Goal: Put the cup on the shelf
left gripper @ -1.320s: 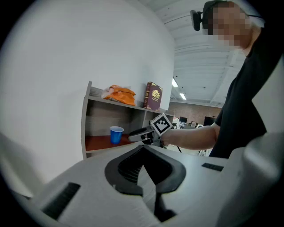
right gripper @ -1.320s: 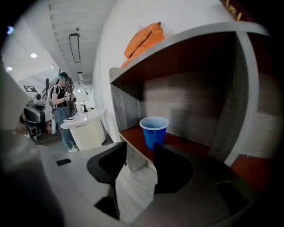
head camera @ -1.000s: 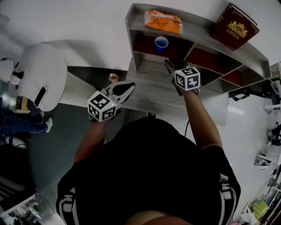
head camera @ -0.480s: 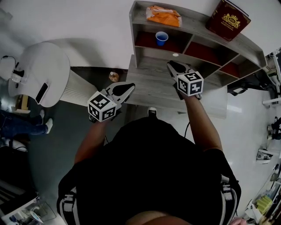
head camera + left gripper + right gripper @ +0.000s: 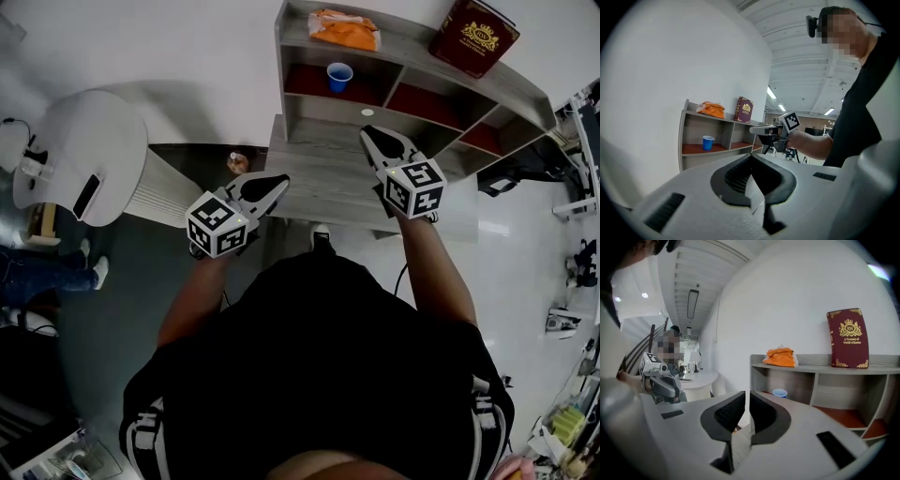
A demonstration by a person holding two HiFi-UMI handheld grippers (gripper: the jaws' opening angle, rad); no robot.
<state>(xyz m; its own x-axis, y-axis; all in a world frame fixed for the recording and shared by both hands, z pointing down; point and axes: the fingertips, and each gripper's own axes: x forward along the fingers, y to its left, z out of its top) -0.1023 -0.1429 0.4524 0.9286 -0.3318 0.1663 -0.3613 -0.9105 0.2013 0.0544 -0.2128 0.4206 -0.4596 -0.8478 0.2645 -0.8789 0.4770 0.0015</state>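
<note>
The blue cup [image 5: 339, 75] stands upright in the leftmost compartment of the grey shelf [image 5: 309, 114], near 12 o'clock in the head view. It rests on that compartment's red floor, and neither tool touches it. On the shelf's top board an orange bag [image 5: 345, 28] lies above the cup's compartment, and a red book [image 5: 473, 36] stands toward 1 o'clock, its top corner running to the frame edge.

The right hand-held gripper [image 5: 368, 133] hangs over the grey worktop [image 5: 319, 183] in front of the shelf. Its tips point to about 11 o'clock, and the cup is well apart beyond them. In the right gripper view its jaws are drawn together, with only a thin slit between the pads and nothing in it. The gripper's own body hides the cup's lower part there, so only the rim shows.

The left hand-held gripper [image 5: 277, 180] sits at about 8 o'clock from the right one, over the worktop's left edge, tips aimed toward 2 o'clock. The left gripper view shows its jaws meeting at the tips, empty, with the cup small and far off at about 10 o'clock from them.

The person's torso [image 5: 319, 366] fills the lower half of the head view and hides the worktop's near edge. A round white table [image 5: 80, 169] lies at 9 o'clock. A small brownish thing on the floor by the worktop's left corner is too small to identify.
</note>
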